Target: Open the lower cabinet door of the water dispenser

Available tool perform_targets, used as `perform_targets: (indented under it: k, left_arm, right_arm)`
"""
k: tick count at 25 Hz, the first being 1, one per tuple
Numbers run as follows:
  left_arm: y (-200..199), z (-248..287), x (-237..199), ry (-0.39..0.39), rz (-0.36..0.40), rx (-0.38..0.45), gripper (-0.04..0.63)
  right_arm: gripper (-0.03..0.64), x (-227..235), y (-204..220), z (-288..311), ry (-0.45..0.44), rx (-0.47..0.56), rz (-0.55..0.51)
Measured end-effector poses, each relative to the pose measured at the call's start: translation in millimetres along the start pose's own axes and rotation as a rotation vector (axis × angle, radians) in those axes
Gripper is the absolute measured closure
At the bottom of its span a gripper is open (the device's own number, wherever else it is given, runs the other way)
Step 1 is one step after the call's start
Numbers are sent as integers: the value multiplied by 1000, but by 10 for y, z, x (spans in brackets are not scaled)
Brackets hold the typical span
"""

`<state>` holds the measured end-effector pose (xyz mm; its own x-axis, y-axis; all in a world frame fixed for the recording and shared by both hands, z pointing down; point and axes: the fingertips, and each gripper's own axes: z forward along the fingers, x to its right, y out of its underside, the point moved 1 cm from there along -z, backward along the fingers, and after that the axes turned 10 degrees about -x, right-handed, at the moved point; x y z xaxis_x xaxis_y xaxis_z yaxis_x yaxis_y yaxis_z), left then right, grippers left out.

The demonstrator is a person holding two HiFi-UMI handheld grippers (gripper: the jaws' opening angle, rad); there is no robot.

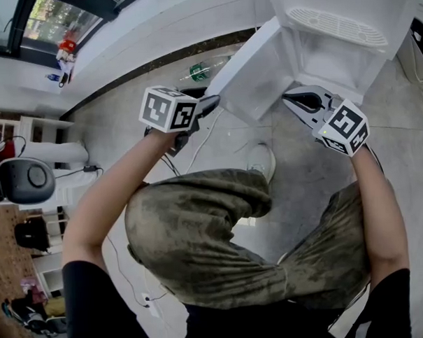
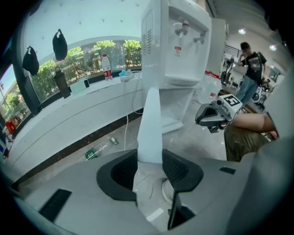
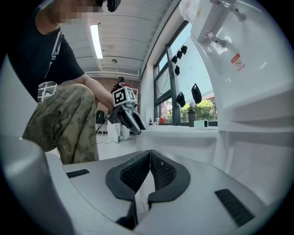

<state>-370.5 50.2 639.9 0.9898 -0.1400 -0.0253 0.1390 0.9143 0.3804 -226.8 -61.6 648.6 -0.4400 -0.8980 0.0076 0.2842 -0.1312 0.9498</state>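
Note:
The white water dispenser point(image 1: 338, 26) stands at the top right of the head view, its taps point(image 2: 186, 32) showing in the left gripper view. Its lower cabinet door point(image 1: 253, 72) is swung out to the left, and the cabinet's inside point(image 1: 329, 61) is exposed. My left gripper point(image 1: 210, 104) is shut on the door's free edge; the door point(image 2: 150, 124) runs edge-on between the pads point(image 2: 174, 166). My right gripper point(image 1: 292, 98) is shut and empty, hanging in front of the open cabinet. In the right gripper view its closed pads point(image 3: 149, 158) face the door point(image 3: 183, 140) and the left gripper point(image 3: 131, 120).
I crouch on the grey floor; a white shoe point(image 1: 261, 159) sits below the door. A green piece of litter point(image 1: 199, 72) and a cable point(image 1: 196, 148) lie on the floor by the wall. A bottle point(image 2: 106, 67) stands on the window ledge. A person point(image 2: 250, 69) stands far behind.

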Motion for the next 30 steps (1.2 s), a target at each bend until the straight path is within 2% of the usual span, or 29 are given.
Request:
perform_targets:
  k: [4,8,17,22,30]
  left_arm:
    - [-30,19,-90,-71,-55,35,426]
    - [-66,38,-189,-125,-68,44,419]
    - [-153,112,-420,-174,-87,44,416]
    - [-165,114,-526,-202,-84,69,413]
    - [-225,126,-740,-233,-94,116,408]
  right_arm:
    - [617,-16,39,-72,-29,-5,-6]
    - [617,-40,53,-84,-40,-11,-13]
    - [617,-22,219,-7,-52,-65,-11]
    - [617,-17,186,48,-91,-43,37]
    - [617,71,239,175,-52,-65,35]
